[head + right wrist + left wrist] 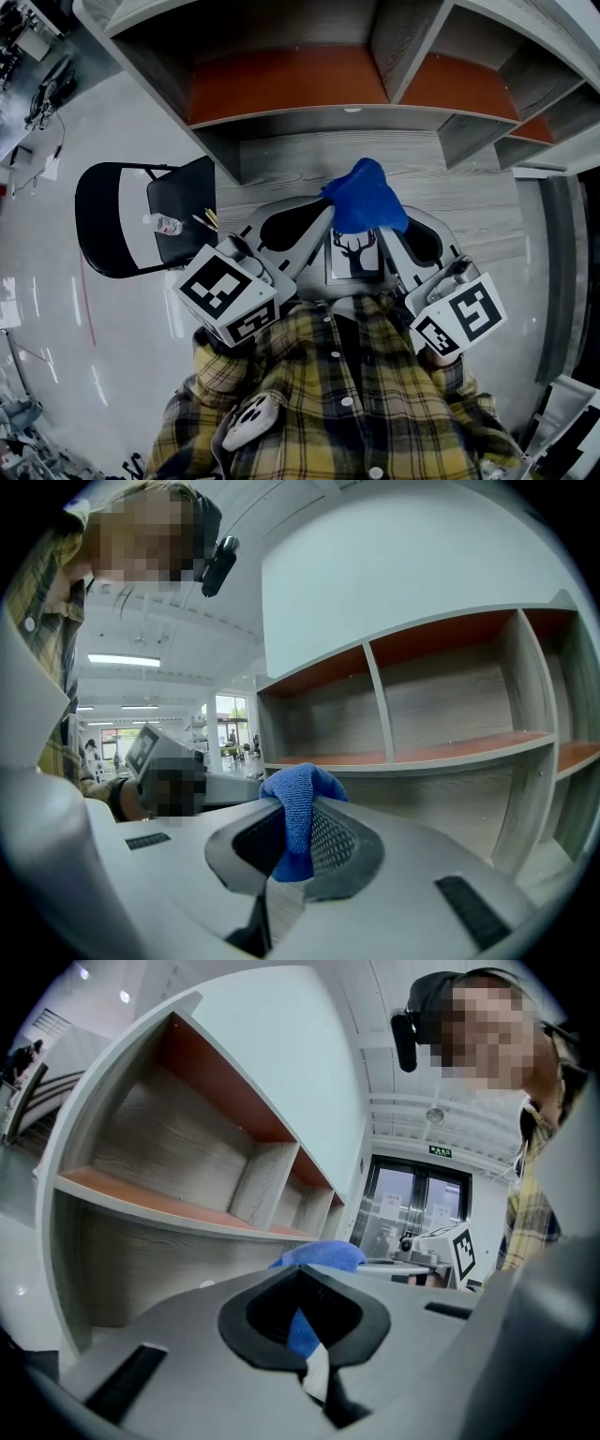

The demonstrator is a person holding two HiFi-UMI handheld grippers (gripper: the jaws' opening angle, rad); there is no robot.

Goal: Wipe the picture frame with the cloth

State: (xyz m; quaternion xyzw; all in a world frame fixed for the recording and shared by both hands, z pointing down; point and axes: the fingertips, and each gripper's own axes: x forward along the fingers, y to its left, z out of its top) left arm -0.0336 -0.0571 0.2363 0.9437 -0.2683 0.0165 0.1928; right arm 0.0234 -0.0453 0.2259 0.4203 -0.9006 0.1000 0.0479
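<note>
The picture frame (354, 258), pale-rimmed with a black deer silhouette, is held close to my chest between both grippers. A blue cloth (366, 197) is bunched over its top edge. My left gripper (325, 217) reaches in from the left, shut on the frame's left side; in the left gripper view a white-and-black sliver of frame (319, 1374) sits in the closed left gripper (305, 1340), with the cloth (319, 1255) beyond. My right gripper (390, 234) comes in from the right. In its own view the right gripper (289, 860) is shut on the cloth (300, 794).
A grey shelf unit with orange-brown boards (281, 84) stands ahead above a wood-grain desk top (459, 192). A black folding chair (112, 216) at the left carries a small bottle (167, 224). Glossy floor lies to the left.
</note>
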